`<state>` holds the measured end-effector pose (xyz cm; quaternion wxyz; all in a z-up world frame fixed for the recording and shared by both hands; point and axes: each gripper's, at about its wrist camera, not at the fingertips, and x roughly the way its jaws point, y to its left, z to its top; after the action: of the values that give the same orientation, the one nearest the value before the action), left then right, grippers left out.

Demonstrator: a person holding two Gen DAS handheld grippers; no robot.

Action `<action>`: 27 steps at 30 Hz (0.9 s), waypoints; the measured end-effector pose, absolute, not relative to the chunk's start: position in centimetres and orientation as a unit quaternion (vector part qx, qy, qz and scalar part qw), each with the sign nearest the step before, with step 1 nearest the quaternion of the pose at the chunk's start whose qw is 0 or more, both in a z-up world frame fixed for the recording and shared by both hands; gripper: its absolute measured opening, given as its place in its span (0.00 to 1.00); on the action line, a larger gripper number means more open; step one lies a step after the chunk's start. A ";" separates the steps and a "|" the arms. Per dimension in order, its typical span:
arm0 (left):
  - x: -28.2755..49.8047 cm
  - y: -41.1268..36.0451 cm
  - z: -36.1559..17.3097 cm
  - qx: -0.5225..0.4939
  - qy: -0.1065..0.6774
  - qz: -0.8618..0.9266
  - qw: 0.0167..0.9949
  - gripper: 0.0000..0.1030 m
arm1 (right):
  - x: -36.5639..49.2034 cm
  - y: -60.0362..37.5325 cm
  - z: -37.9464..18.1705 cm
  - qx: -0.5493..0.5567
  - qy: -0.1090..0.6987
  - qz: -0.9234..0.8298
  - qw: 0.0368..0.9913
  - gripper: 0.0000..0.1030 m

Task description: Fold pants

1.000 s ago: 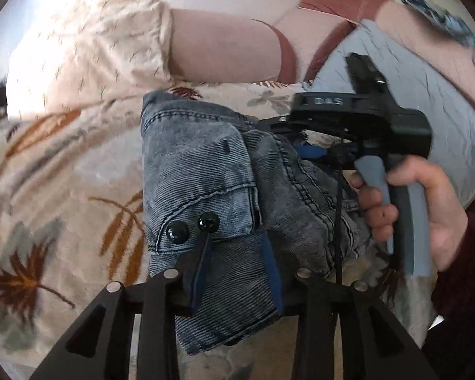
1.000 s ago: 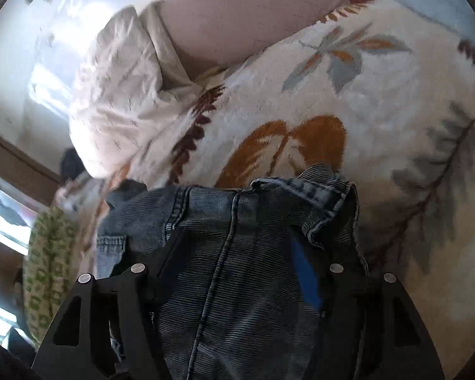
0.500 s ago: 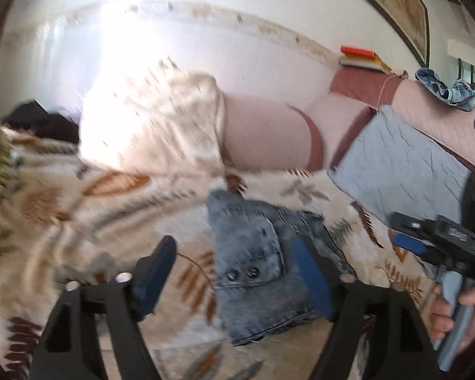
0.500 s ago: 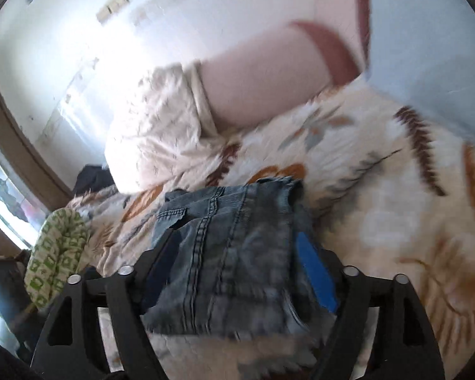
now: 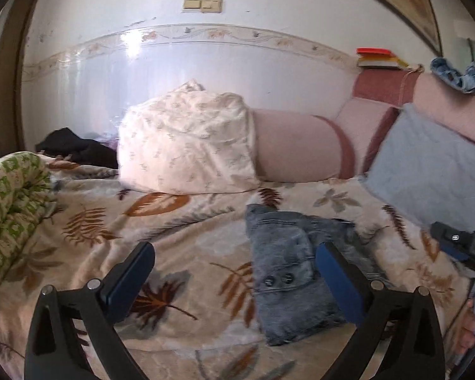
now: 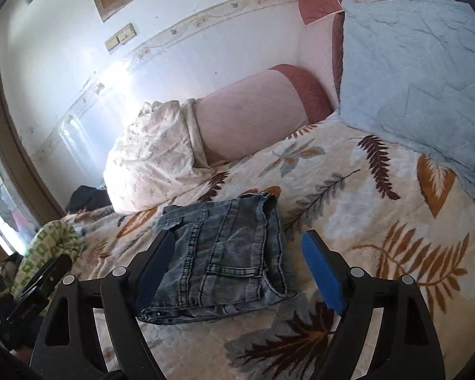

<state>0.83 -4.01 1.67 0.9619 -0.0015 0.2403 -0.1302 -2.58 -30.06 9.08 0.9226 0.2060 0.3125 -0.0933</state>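
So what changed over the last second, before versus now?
Both grippers let go of the folded jeans and pulled back and up: the left gripper and right gripper now hang open, clear of the cloth. The jeans stayed folded in place on the leaf-print blanket.

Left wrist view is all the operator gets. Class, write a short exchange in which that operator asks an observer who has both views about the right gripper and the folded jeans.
Operator: I can only see the body of the right gripper. Are its jaws open?
Observer: Yes. The right gripper is wide open and holds nothing.
Operator: How do the jeans lie on that side?
Observer: The jeans lie flat on the blanket, ungripped, and the edge nearest that gripper shows several stacked layers.
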 end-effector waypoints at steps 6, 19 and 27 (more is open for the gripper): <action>1.9 -4.2 1.2 0.043 0.228 -0.089 0.969 1.00 | -0.6 -27.9 8.6 0.171 0.322 -0.070 0.928 0.80; 3.3 -3.2 1.4 0.029 0.223 -0.080 0.971 1.00 | 2.7 -27.6 6.2 0.143 0.344 -0.093 0.923 0.82; 3.9 -3.4 0.4 0.041 0.256 -0.078 0.963 1.00 | 2.4 -27.2 6.5 0.128 0.337 -0.100 0.927 0.82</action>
<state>3.91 -3.43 0.40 0.9627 0.0408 0.2558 -0.0777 2.42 -27.21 6.50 0.9274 0.1278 0.3369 -0.1003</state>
